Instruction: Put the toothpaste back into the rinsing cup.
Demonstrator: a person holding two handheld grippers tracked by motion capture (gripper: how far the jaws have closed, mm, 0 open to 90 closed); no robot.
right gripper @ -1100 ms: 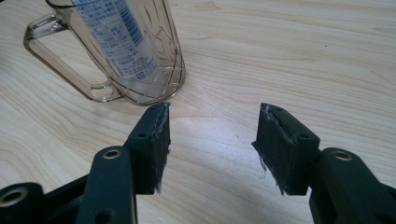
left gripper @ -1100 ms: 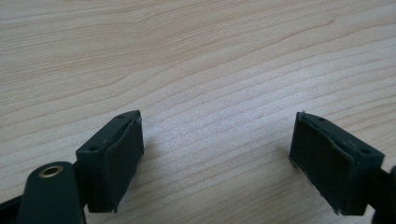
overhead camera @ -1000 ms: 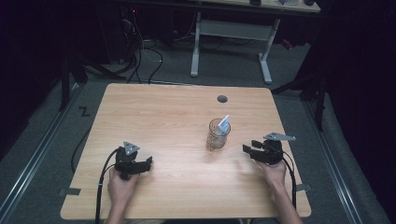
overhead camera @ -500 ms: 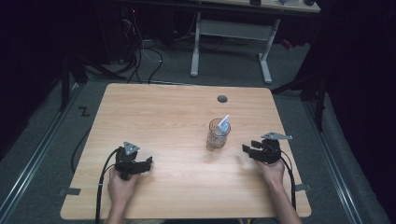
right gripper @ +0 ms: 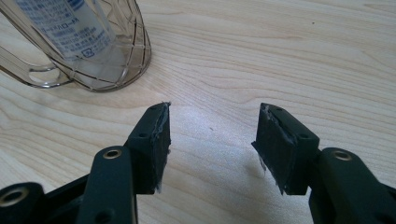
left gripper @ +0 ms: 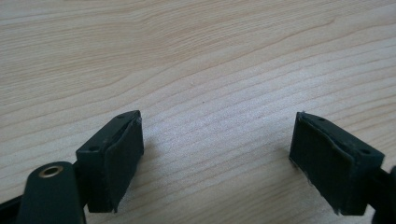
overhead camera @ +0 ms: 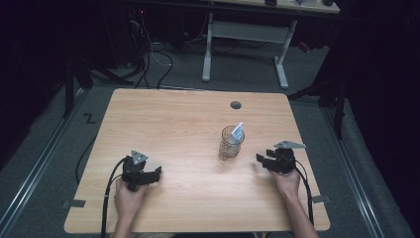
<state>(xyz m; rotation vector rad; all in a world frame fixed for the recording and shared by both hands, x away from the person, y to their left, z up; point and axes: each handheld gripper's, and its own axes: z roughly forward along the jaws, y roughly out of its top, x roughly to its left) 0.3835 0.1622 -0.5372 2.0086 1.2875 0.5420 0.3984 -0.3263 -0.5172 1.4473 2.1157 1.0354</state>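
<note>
**High view: one cup, two tongs, nothing grabbed**

High view has a light wooden rectangular surface (overhead camera: pixel 173 129) with exactly one container on it: a clear ribbed plastic cup (overhead camera: pixel 231 144) standing upright right of centre. Inside it there's one white tube with blue print (overhead camera: pixel 238 132), leaning so its top pokes out over the rim toward the far right. Can't read the print, too small.

Two black tongs in total, one per hand. The left tongs (overhead camera: pixel 148 173) sit near the front left of the surface, held by the person's left hand (overhead camera: pixel 130 194), well apart from the cup. The right tongs (overhead camera: pixel 263 160) are near the cup on its right side, held by the right hand (overhead camera: pixel 287 179), pointing roughly toward it but not touching it.

Left gripper view: both jaws spread wide, just bare wood grain between them.

Right gripper view: jaws also apart, gap between them is bare wood too. The cup (right gripper: pixel 88 46) shows up at the upper left there, ahead of the jaws and off to the side, with a handle loop on its left and the printed tube (right gripper: pixel 65 25) visible through the wall.

Other bits: one round dark grommet hole (overhead camera: pixel 236 105) near the far edge of the surface, and one white-legged desk frame (overhead camera: pixel 245 34) standing on the grey floor behind.
</note>
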